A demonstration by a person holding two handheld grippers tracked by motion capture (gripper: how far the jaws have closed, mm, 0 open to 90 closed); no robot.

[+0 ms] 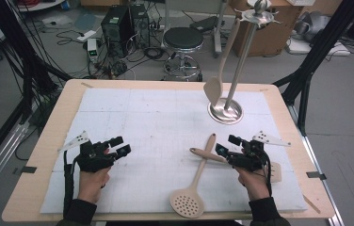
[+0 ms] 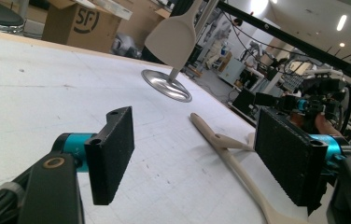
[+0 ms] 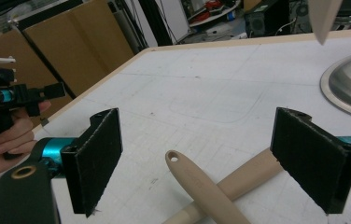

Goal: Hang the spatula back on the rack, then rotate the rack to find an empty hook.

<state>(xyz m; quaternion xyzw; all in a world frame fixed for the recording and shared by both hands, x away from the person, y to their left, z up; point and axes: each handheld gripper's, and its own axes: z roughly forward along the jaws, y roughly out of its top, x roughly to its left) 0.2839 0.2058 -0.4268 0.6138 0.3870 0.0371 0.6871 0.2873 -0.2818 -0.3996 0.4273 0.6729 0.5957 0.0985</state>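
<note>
Both hands low over the mat: left gripper (image 1: 118, 146) and right gripper (image 1: 228, 145) jaws released, right's straddling crossed utensil handles (image 3: 197, 179).

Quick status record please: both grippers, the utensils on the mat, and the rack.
left gripper: open, empty, over bare mat
right gripper: open, jaws either side of the crossed handles, not gripping
slotted spoon: flat on mat, handle under the other utensil's handle
second utensil: lies across the slotted spoon's handle
rack: upright, one spatula hanging
</note>
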